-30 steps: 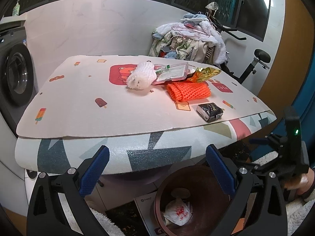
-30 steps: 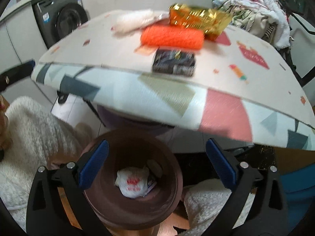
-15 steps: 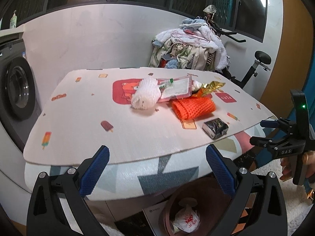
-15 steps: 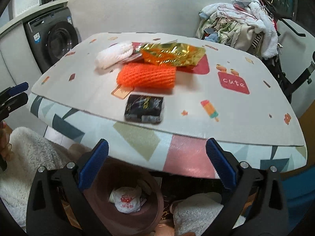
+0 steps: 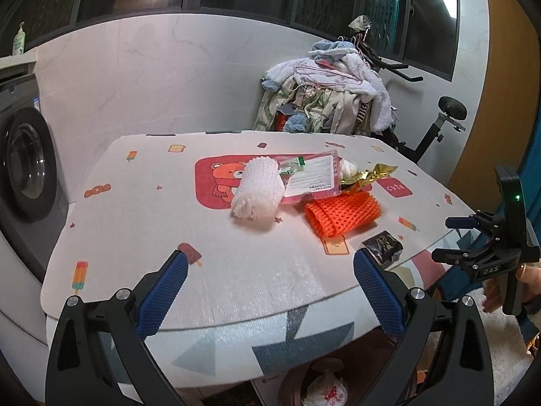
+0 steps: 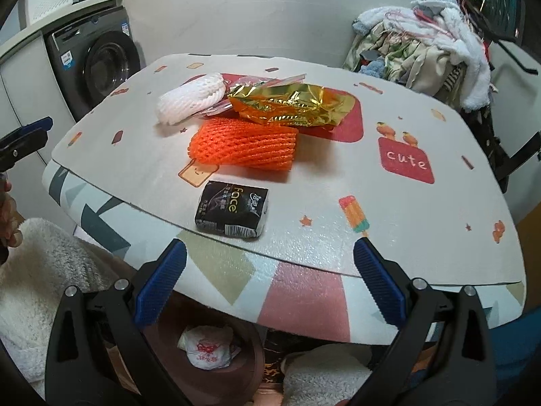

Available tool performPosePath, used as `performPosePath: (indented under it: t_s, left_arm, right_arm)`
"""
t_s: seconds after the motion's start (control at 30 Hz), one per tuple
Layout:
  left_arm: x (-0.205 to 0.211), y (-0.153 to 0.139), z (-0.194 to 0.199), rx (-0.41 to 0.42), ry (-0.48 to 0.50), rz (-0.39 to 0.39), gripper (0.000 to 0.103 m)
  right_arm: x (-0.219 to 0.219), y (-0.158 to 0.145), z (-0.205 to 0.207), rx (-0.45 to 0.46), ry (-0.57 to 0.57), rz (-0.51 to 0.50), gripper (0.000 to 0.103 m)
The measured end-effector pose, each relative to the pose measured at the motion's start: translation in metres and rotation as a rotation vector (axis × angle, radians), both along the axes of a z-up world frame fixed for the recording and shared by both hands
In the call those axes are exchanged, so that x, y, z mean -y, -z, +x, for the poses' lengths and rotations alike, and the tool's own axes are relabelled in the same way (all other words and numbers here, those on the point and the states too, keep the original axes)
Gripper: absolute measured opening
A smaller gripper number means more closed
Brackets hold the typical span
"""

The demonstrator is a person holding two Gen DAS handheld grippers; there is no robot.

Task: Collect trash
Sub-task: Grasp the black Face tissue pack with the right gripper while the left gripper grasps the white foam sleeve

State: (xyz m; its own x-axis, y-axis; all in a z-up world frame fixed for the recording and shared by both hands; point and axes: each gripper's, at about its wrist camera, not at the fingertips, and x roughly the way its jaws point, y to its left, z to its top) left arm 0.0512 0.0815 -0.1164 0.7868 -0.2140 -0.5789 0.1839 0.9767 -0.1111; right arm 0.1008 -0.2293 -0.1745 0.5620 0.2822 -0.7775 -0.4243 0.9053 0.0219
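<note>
black packet [image 6: 232,210] at table [image 6: 422,237] edge, orange net [image 6: 245,144] behind, bin [image 6: 243,368] beneath

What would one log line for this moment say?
left gripper: open, empty | right gripper: open, nearest black packet | table: four trash items | bin: white bag inside

Both grippers are higher than a second ago: the left gripper [image 5: 270,291] now has the tabletop [image 5: 142,209] between its wide-apart fingers, where the bin [image 6: 250,365] sat before. The right gripper [image 6: 268,282] has risen too, so the black packet [image 6: 232,210] lies just ahead of its fingers and the bin has dropped below them.
</note>
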Motion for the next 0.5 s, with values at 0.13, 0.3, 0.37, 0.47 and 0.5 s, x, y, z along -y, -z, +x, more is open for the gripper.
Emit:
performPosePath:
  t_s: [0.13,0.3,0.37,0.47,0.5]
  left_arm:
    - [-0.001,0.0,0.01,0.002,-0.002,0.002,0.096]
    - [-0.001,0.005,0.021,-0.015,-0.007,0.022,0.096]
    - [-0.001,0.009,0.025,-0.026,-0.01,0.03,0.096]
    - [0.0,0.014,0.03,-0.037,-0.012,0.028,0.096]
    - [0.0,0.016,0.032,-0.041,-0.014,0.025,0.096]
  right_arm:
    - [-0.003,-0.001,0.008,0.048,0.037,-0.052,0.097]
    - [-0.004,0.003,0.027,0.052,0.055,-0.001,0.097]
    - [-0.008,0.007,0.035,0.036,0.049,0.012,0.097]
    - [-0.019,0.021,0.047,-0.04,0.044,0.077,0.097]
    - [-0.024,0.025,0.049,-0.054,0.042,0.087,0.097]
